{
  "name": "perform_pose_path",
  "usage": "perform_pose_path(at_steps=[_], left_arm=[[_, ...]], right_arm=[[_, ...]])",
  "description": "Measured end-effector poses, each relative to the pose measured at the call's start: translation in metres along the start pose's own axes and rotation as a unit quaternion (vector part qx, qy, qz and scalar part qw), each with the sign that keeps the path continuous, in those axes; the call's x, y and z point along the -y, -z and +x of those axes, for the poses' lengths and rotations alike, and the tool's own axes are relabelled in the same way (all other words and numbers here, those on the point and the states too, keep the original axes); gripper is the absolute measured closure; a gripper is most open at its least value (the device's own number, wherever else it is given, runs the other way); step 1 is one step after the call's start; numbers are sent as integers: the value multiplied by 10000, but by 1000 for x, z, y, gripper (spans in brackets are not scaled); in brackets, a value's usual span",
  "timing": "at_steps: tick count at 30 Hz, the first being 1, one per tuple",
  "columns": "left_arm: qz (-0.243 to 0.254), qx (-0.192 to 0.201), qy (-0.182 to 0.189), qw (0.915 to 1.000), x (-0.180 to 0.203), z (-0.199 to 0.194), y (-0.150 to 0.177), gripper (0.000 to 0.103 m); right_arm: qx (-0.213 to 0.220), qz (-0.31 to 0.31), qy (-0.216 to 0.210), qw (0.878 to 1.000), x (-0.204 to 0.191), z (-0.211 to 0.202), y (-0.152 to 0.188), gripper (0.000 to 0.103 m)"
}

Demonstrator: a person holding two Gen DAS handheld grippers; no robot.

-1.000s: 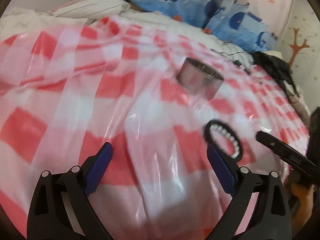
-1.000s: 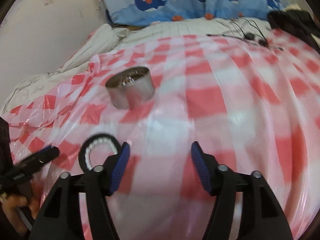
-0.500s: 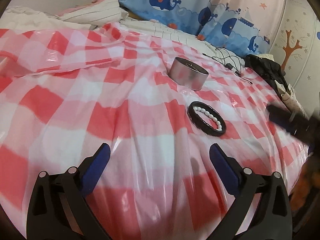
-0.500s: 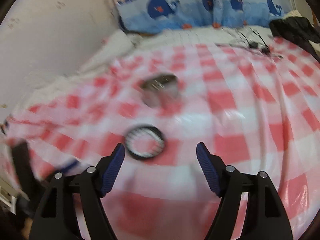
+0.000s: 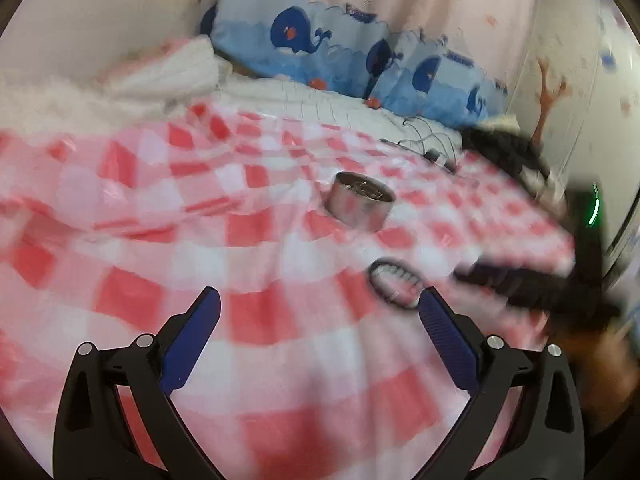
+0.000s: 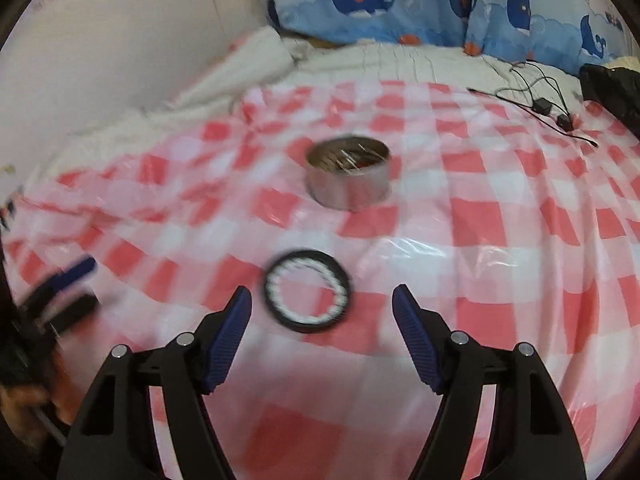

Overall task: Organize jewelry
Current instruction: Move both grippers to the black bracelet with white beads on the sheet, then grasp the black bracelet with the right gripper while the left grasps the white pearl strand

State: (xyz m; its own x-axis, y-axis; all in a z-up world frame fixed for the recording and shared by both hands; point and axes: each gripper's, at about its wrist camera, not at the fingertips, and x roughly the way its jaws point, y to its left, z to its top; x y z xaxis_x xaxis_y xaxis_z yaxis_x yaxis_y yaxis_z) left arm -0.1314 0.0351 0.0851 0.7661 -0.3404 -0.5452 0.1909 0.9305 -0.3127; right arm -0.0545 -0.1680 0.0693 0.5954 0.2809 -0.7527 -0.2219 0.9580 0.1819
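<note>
Bracelet [image 5: 394, 289] on checked sheet [image 5: 248, 264] over bed, blurred in left view: black ring lined with white beads, lying flat, near tin [image 5: 362, 206] and just beyond right fingertip of left gripper [image 5: 316, 304]. Fingers spread wide, nothing between them. Right gripper [image 5: 516, 286] a dark smear at right edge.

Right view: same bracelet [image 6: 308, 292], round black band, inner row of small white beads, flat between tin [image 6: 348, 178] and right gripper [image 6: 322, 306]. Fingers apart, just narrowed, empty, bracelet slightly ahead of tips. Left gripper [image 6: 60, 292] blurred at left.
</note>
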Motion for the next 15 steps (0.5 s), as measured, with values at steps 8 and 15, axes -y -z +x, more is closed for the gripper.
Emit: perform_pose_path(at_steps=[8, 15], left_arm=[[-416, -189, -27, 9990, -3, 41, -4, 8], [-1135, -295, 2, 9931, -30, 47, 2, 8]], right_arm=[[-472, -509, 84, 9976, -9, 59, -13, 63], [-569, 97, -494, 9971, 5, 72, -16, 93]])
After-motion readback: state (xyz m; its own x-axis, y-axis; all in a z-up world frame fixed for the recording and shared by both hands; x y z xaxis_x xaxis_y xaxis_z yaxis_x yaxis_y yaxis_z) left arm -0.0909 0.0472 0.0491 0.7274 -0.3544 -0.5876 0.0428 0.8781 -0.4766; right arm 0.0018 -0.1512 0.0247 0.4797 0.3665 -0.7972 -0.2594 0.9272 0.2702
